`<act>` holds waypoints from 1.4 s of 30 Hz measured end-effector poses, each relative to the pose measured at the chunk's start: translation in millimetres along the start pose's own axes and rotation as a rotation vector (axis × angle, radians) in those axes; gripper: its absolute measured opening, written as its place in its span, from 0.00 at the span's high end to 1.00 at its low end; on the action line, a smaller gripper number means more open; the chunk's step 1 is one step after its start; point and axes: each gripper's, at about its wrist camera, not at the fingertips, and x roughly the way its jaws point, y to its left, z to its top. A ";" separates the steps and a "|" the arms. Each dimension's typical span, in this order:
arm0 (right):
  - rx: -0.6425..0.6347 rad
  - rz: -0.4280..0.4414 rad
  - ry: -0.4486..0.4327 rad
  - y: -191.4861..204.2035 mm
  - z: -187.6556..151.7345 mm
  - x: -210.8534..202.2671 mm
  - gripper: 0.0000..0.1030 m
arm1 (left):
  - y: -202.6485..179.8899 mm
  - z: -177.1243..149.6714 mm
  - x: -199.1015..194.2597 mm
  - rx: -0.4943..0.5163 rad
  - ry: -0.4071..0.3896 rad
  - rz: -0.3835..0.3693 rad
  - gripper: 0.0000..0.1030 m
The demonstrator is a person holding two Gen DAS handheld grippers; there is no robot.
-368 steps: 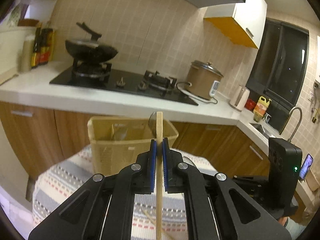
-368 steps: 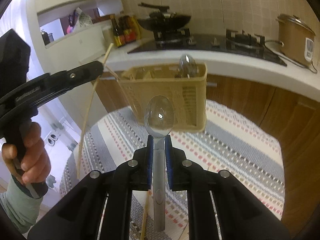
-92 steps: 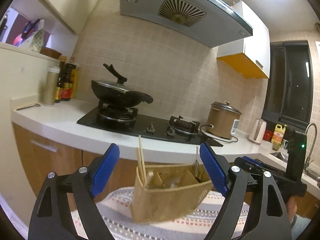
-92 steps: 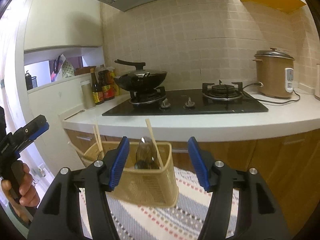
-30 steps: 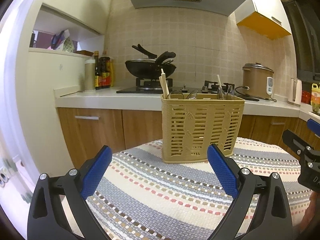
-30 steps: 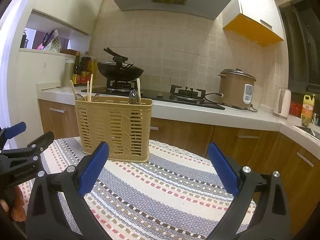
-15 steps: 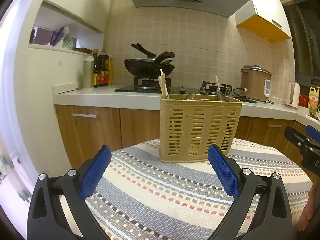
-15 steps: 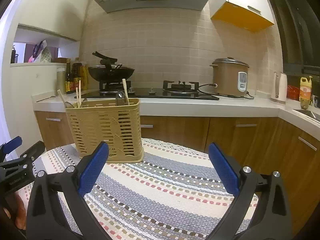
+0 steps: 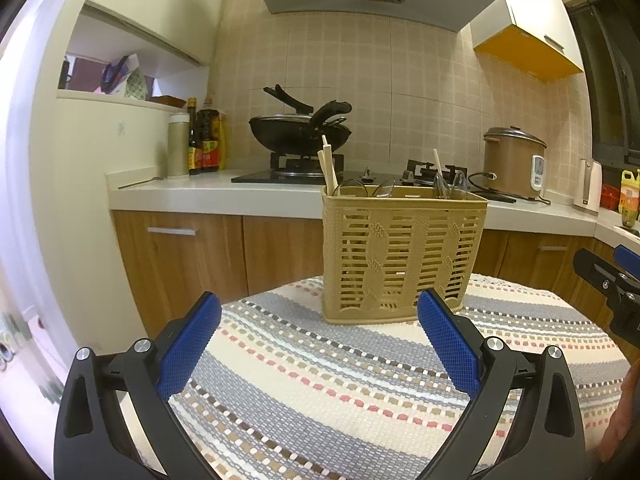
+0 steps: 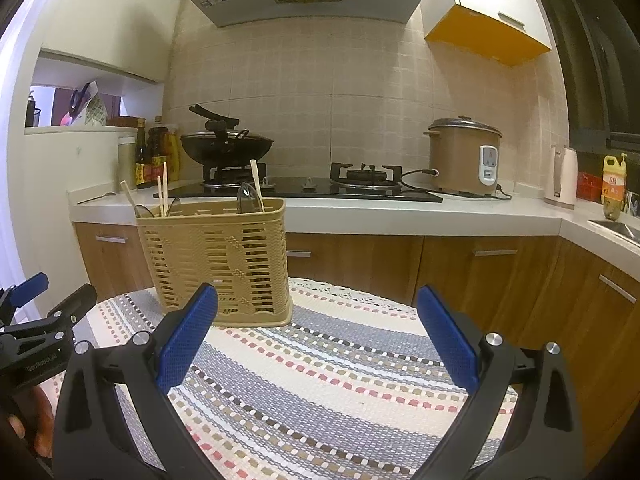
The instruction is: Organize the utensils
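A tan plastic utensil basket stands upright on the striped tablecloth; it also shows in the right wrist view. Wooden chopsticks and spoons stick up out of it, also seen from the right as chopsticks and a spoon. My left gripper is open and empty, low over the cloth in front of the basket. My right gripper is open and empty, to the basket's right and in front of it.
The round table's cloth edge drops off toward wooden cabinets. Behind is a counter with a stove and wok, a rice cooker and bottles.
Both open grippers have drawn back and lowered from above the basket to table level. In the last second the views have only shifted slightly.
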 end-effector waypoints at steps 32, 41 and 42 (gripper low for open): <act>-0.022 0.007 0.016 9.0 -2.1 4.5 0.08 | 3.3 -0.4 2.1 -0.015 0.011 -0.015 0.07; -0.020 0.008 0.016 8.8 -2.1 4.1 0.08 | 1.6 -0.7 1.9 -0.007 0.013 -0.020 0.07; -0.020 0.008 0.017 9.1 -2.2 4.4 0.08 | 1.5 -0.7 1.6 -0.007 0.012 -0.022 0.07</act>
